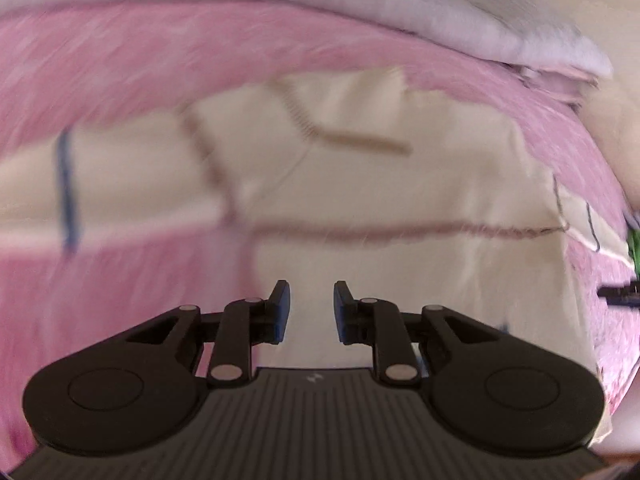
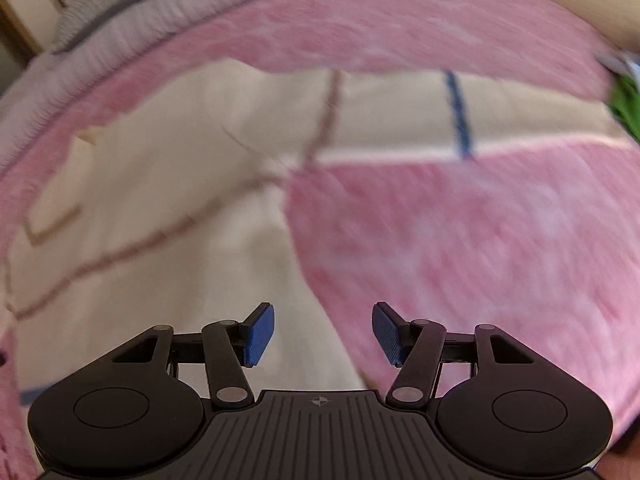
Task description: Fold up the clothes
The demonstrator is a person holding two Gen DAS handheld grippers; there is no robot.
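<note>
A cream garment [image 1: 380, 208] with brown seam lines and a blue stripe lies spread on a pink blanket [image 1: 180, 52]. It also shows in the right wrist view [image 2: 168, 220], with the pink blanket [image 2: 460, 248] beside it. My left gripper [image 1: 311, 308] is open and empty, hovering over the garment's near edge. My right gripper [image 2: 323, 334] is open and empty, above the border between the garment and the blanket. Both views are blurred by motion.
A pale lilac bedding roll [image 1: 360, 4] lies along the far edge of the blanket, also in the right wrist view [image 2: 132, 12]. Something green [image 2: 626, 100] sits at the right edge. A dark object [image 1: 618, 294] shows at the far right.
</note>
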